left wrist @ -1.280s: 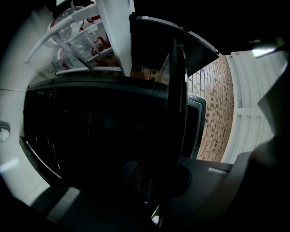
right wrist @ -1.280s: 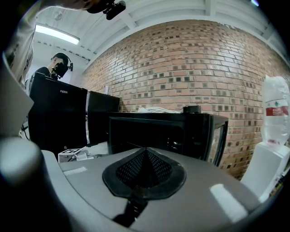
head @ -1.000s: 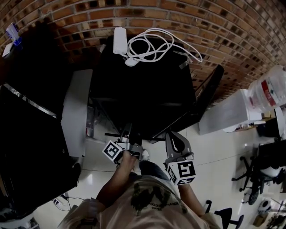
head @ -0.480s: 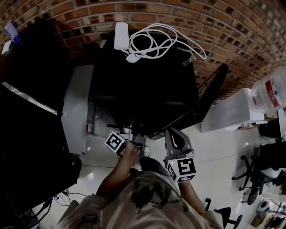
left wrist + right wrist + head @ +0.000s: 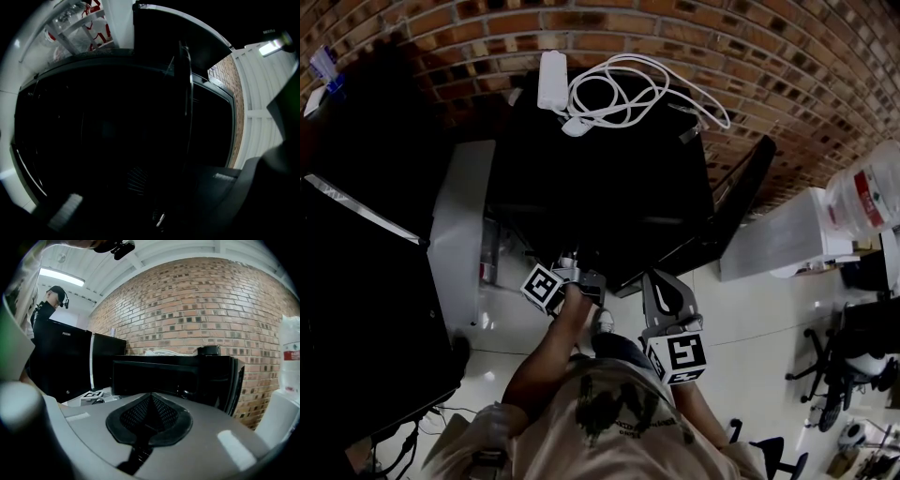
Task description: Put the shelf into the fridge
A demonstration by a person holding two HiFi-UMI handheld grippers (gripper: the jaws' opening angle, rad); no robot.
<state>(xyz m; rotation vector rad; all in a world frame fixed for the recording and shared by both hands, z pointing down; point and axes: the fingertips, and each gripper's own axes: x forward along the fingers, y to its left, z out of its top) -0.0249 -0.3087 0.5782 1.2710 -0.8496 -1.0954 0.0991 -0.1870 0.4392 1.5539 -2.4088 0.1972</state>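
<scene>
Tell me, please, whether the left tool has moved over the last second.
Yes. The left tool has moved forward, up the head view, closer to the front edge of the fridge.

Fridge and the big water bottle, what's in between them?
The open black door of the fridge, then a white cabinet reaching toward the water bottle. The head view shows this.
</scene>
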